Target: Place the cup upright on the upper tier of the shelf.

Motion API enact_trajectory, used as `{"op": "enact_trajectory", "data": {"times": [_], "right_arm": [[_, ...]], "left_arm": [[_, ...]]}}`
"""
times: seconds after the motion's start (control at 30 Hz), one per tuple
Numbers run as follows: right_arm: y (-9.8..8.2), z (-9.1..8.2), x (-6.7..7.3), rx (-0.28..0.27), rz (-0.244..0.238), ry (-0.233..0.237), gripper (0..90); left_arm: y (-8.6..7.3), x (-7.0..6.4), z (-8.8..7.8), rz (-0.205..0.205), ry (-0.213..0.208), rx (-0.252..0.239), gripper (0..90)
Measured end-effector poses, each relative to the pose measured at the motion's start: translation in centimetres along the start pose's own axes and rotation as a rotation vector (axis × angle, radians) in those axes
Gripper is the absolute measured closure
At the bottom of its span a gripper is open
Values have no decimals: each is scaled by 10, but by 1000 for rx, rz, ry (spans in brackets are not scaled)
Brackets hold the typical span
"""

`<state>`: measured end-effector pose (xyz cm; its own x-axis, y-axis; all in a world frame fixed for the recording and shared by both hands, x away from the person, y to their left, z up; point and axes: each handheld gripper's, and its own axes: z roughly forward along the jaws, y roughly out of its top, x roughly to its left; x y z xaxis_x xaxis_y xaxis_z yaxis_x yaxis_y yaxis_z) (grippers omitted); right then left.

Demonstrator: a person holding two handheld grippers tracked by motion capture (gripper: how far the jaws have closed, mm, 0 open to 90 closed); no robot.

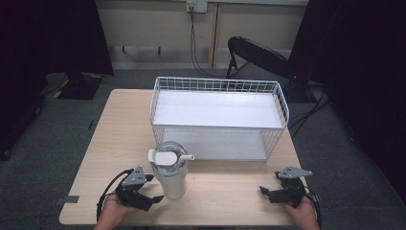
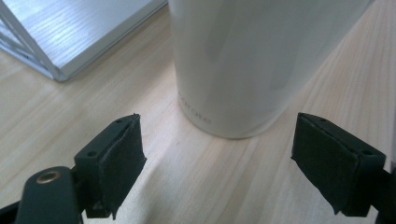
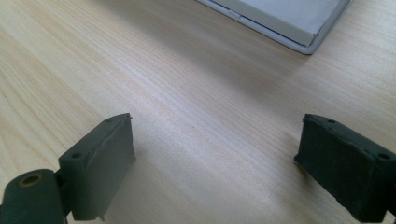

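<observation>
The wooden surface (image 1: 230, 191) carries a white wire rack (image 1: 218, 117) with two shelves toward its far side, probably where things get stowed. Before the rack stands a white tumbler (image 1: 171, 175) with a clear lid and straw, upright near the front edge within easy reach. The left gripper (image 1: 143, 194), jaws wide, sits just beside the tumbler's base, aimed at it. The right gripper (image 1: 275, 193) rests well apart, also wide open, holding nothing

A white wire rack (image 1: 219, 118) with two white shelves stands at the centre of the frame on a pale wooden counter (image 1: 110, 134). Behind it, upper right of centre, is a black folding chair (image 1: 258, 57) on grey carpet (image 1: 57, 129). A black cable (image 1: 194, 43) hangs down the wall at top centre.
</observation>
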<state>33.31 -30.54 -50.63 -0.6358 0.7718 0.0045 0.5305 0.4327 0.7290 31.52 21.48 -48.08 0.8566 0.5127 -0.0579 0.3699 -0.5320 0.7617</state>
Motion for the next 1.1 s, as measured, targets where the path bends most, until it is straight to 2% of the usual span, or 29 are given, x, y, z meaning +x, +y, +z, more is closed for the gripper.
{"op": "enact_trajectory", "data": {"times": [0.03, 0.27, 0.67, 1.1], "right_arm": [[0, 0, 0, 0, 0, 0, 99], [0, 0, 0, 0, 0, 0, 99], [0, 0, 0, 0, 0, 0, 99], [0, 0, 0, 0, 0, 0, 99]], "left_arm": [[2, -1, -1, 12, 6, 2, 162], [9, -1, -4, -10, -14, -21, 159], [15, -2, -10, -5, -30, -40, 157], [19, -1, -17, -28, -46, -101, 157]]}}
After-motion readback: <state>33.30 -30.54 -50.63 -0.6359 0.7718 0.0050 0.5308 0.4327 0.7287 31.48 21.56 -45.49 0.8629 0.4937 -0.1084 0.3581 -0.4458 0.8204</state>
